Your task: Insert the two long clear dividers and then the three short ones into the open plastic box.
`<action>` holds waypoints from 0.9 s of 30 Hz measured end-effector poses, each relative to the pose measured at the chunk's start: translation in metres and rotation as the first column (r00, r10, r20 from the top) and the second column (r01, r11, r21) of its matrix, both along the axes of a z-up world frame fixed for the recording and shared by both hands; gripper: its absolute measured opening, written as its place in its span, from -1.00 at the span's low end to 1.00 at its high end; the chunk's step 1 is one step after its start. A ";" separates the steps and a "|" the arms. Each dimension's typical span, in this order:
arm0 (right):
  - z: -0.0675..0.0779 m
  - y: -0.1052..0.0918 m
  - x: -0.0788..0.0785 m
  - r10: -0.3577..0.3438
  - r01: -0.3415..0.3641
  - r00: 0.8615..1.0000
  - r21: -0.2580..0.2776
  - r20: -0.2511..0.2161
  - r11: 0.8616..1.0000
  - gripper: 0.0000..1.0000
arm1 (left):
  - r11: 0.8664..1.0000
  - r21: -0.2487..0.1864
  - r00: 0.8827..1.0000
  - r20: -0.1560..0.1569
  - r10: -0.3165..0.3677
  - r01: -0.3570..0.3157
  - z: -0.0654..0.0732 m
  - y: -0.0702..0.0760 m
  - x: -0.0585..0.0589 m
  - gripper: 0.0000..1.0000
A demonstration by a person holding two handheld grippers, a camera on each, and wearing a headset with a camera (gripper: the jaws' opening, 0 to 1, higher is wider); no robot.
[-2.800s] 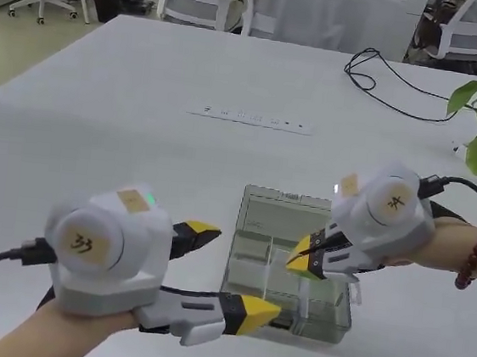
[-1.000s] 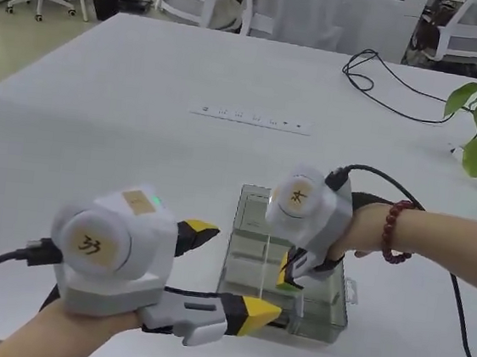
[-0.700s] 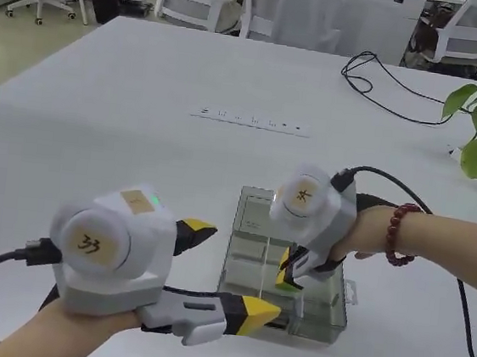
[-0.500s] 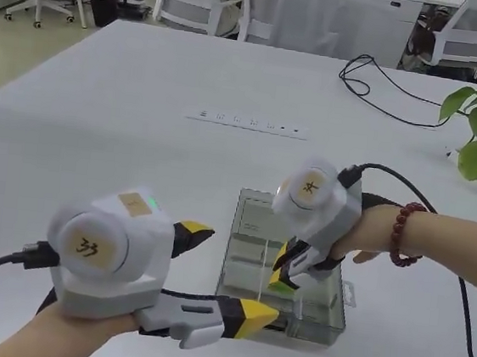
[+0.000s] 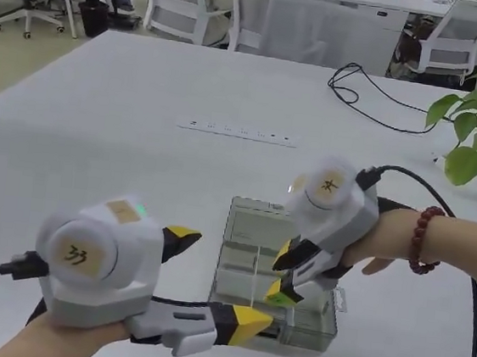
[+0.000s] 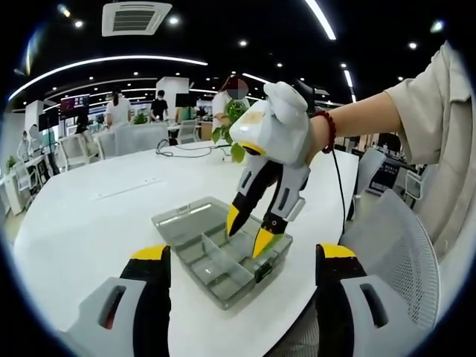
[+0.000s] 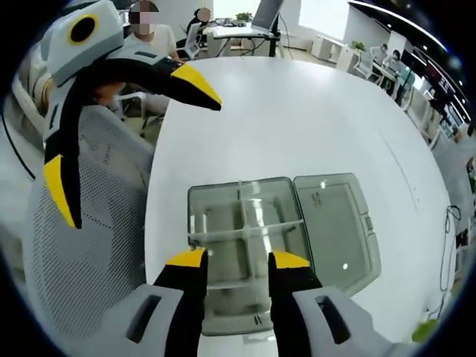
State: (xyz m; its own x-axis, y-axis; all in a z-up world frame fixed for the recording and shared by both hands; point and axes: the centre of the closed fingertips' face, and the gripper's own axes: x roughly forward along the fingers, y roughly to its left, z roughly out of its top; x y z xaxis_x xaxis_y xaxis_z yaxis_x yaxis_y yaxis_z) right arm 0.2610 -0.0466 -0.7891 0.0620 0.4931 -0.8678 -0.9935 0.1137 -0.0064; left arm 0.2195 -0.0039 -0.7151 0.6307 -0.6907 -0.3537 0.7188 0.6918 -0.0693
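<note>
Divider-seating step: right gripper over the clear rectangular plastic box.
Jaws part-open, nothing visibly held; box directly under tips, thin clear dividers crossing inside. Left gripper wide open, empty, alongside. Next, probably: press dividers flush.

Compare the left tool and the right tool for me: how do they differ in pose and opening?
The left tool is spread wide, while the right tool has a narrower gap. The left tool lies nearly level beside the plastic box, at its near left corner. The right tool points steeply down over the box's compartments. Both have yellow tips, and I can see nothing gripped in either.
</note>
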 end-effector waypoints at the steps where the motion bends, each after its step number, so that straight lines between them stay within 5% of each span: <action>1: 0.001 -0.002 0.000 0.000 0.000 1.000 0.000 0.001 1.000 -0.31 | 1.000 0.001 1.000 0.000 0.000 0.000 0.000 0.000 0.000 0.62; 27: 0.000 -0.102 0.005 -0.066 0.067 0.998 -0.040 0.017 0.997 -0.14 | 1.000 0.011 1.000 -0.008 0.027 -0.027 -0.002 -0.002 0.004 0.63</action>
